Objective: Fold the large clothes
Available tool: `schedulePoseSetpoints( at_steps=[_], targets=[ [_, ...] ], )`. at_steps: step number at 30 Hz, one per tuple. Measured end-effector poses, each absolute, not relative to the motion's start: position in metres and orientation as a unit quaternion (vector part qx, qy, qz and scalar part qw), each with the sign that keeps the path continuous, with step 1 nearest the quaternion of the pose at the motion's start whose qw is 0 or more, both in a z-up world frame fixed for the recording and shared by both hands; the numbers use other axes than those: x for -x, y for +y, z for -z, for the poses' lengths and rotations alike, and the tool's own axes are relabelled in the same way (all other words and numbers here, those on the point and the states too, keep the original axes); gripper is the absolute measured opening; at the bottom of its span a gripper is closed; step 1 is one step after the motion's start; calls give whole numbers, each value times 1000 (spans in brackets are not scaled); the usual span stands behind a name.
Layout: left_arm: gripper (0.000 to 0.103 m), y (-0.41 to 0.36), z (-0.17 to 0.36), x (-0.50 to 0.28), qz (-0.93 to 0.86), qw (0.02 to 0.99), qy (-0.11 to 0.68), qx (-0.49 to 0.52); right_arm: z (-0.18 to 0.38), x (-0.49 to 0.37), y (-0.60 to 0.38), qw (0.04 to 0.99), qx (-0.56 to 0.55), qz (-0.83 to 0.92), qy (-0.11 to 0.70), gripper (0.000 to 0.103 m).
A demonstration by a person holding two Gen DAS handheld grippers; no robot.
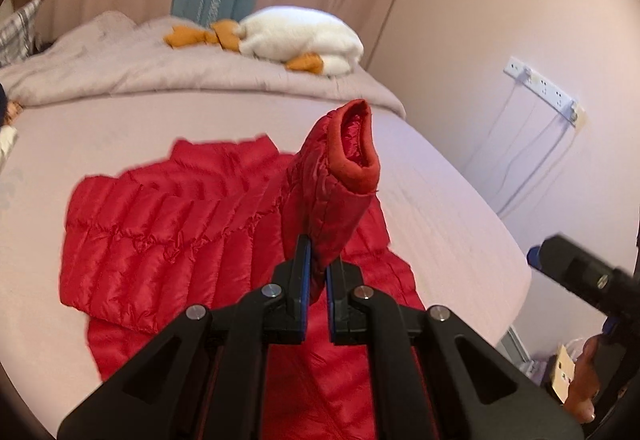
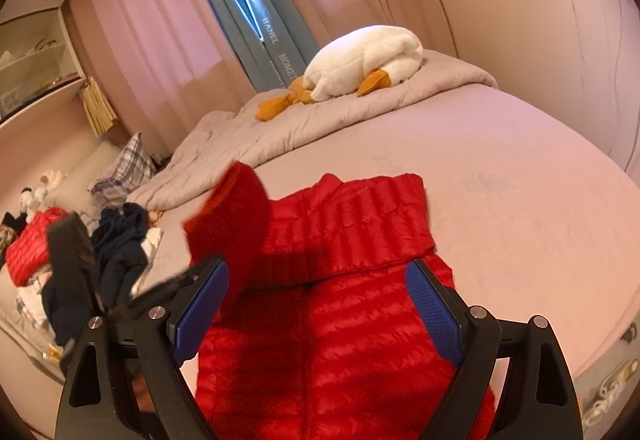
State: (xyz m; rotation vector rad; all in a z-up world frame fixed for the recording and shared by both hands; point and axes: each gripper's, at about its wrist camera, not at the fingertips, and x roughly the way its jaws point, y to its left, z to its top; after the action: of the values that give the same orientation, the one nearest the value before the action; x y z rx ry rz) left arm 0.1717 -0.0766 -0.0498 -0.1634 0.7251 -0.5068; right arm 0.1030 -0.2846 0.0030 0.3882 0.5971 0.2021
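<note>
A red quilted puffer jacket [image 1: 160, 232] lies spread on the pink bed sheet [image 1: 120, 124]; it also shows in the right wrist view [image 2: 340, 320]. My left gripper [image 1: 316, 272] is shut on the jacket's sleeve [image 1: 332, 180] and holds it lifted, its cuff pointing up. In the right wrist view the raised sleeve [image 2: 232, 216] shows blurred at the left, with the left gripper [image 2: 72, 248] beside it. My right gripper [image 2: 316, 304] is open and empty above the jacket body; in the left wrist view it [image 1: 580, 272] is at the right edge.
A white plush goose [image 2: 360, 60] lies on a folded grey duvet [image 2: 280, 128] at the far end of the bed. A pile of dark and red clothes [image 2: 80, 260] and a plaid pillow [image 2: 124, 168] lie at the left. A wall with a power strip [image 1: 540, 88] borders the bed.
</note>
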Motion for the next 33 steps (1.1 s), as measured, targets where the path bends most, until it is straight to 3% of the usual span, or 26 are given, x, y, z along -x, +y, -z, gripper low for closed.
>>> schedulePoseSetpoints(
  at_steps=[23,25,26,28,30,33],
  targets=[
    [8,-121,123,-173,270,845,454,81,25,-109,-305,915,-213,-64,336,89],
    [14,-120,123,-171,275,843,455,85,28,-109,-306,913,-213,-63,342,89],
    [22,-118,122,-170,279,841,455,90,29,-110,-306,912,-213,-61,345,89],
    [48,-111,117,-166,286,837,453,107,32,-110,-307,910,-214,-59,350,89],
    [65,-104,109,-161,286,839,448,117,33,-111,-309,909,-217,-59,351,89],
    [69,-88,96,-157,268,848,441,120,34,-111,-312,908,-219,-57,352,89]
  ],
)
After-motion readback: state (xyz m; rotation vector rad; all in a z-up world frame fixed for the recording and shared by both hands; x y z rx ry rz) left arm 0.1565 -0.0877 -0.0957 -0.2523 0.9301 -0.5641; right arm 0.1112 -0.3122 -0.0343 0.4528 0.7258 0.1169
